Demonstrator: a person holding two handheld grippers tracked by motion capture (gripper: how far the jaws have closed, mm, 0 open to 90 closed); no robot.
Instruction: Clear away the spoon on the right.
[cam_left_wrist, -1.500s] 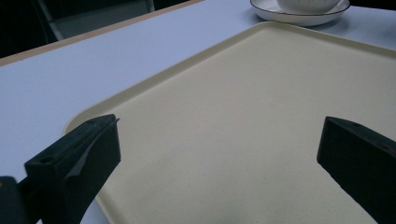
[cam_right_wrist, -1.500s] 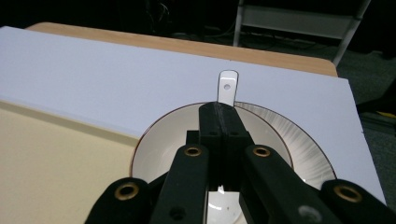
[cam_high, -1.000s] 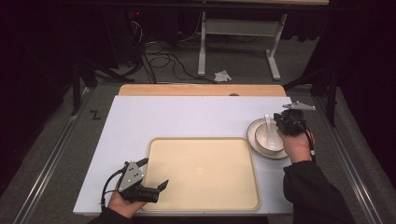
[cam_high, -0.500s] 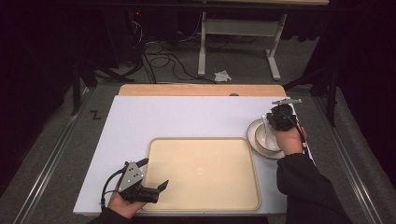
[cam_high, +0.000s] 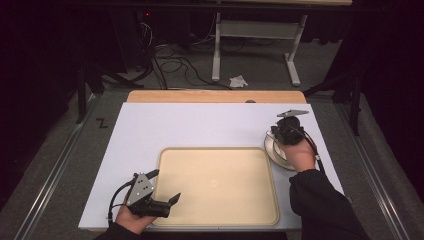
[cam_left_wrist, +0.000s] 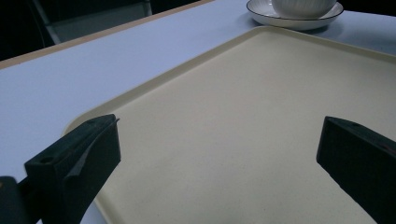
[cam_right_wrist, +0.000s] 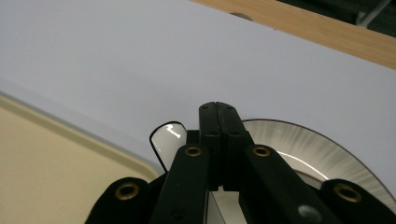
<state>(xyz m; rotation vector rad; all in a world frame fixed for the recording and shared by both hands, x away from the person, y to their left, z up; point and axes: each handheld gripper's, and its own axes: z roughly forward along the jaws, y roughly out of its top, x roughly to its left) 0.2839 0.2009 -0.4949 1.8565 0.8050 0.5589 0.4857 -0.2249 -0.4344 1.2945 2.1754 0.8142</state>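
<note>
A white saucer (cam_high: 273, 150) with a dark rim sits on the white table, right of a cream tray (cam_high: 215, 149). In the left gripper view a ribbed white cup (cam_left_wrist: 303, 5) stands on the saucer (cam_left_wrist: 299, 23). My right gripper (cam_high: 278, 133) hovers over the saucer with its jaws pressed together (cam_right_wrist: 218, 110). A small white dark-rimmed piece (cam_right_wrist: 167, 140) shows just left of the jaws; I cannot tell whether it is pinched. My left gripper (cam_high: 165, 185) rests at the tray's near left corner, jaws wide apart (cam_left_wrist: 219, 154) over the bare tray (cam_left_wrist: 243, 112).
A wooden strip (cam_high: 215, 96) runs along the table's far edge. Beyond it stand a metal frame (cam_high: 255, 55), cables (cam_high: 175, 57) and a crumpled paper (cam_high: 238, 80) on the floor. A sleeved right forearm (cam_high: 320, 200) crosses the table's near right corner.
My right gripper has moved left across the saucer, jaws staying shut. The left gripper has kept still.
</note>
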